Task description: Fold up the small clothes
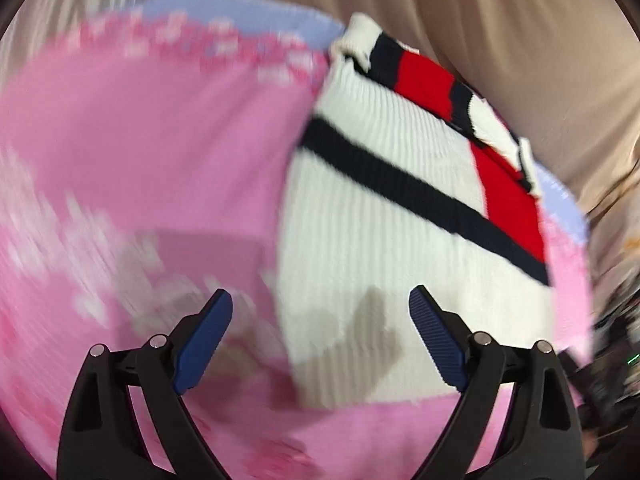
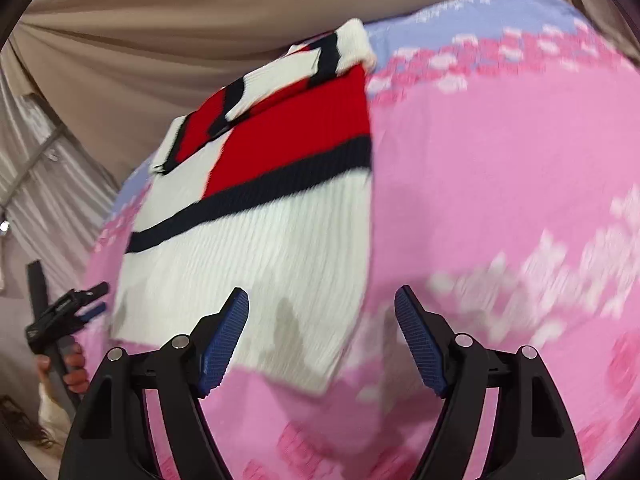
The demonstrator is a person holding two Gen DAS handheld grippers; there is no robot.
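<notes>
Lying flat on a pink blanket with white and darker pink blotches [image 1: 168,152] is a small ribbed white knit sweater with a navy stripe and red blocks [image 1: 360,240], and I will place everything else from that sweater.

Seen through the left wrist camera, the blanket spreads out to the left of the sweater, and a pale blue border [image 1: 224,12] runs along the blanket's far edge beyond it. The left gripper [image 1: 320,338] hovers above the sweater's near hem with its blue ribbed pads [image 1: 204,344] spread wide apart, nothing between them; faint grey shadows of the fingers fall on the white knit just under them. A sleeve with the same navy and red bands [image 1: 424,68] is folded across the sweater's far end. Beyond that hangs beige draped cloth [image 1: 500,40].

Seen through the right wrist camera, the left gripper [image 2: 86,304] shows again, well to the left of the sweater [image 2: 248,248], held in the person's hand [image 2: 74,364]. The right gripper [image 2: 322,338] hangs over the sweater's near right corner, its jaws likewise wide open and empty, one pad above the white knit and the other above the blanket [image 2: 500,168], which stretches away to the right of the sweater. The picture is smeared there, so the blanket's pattern is hard to read.
</notes>
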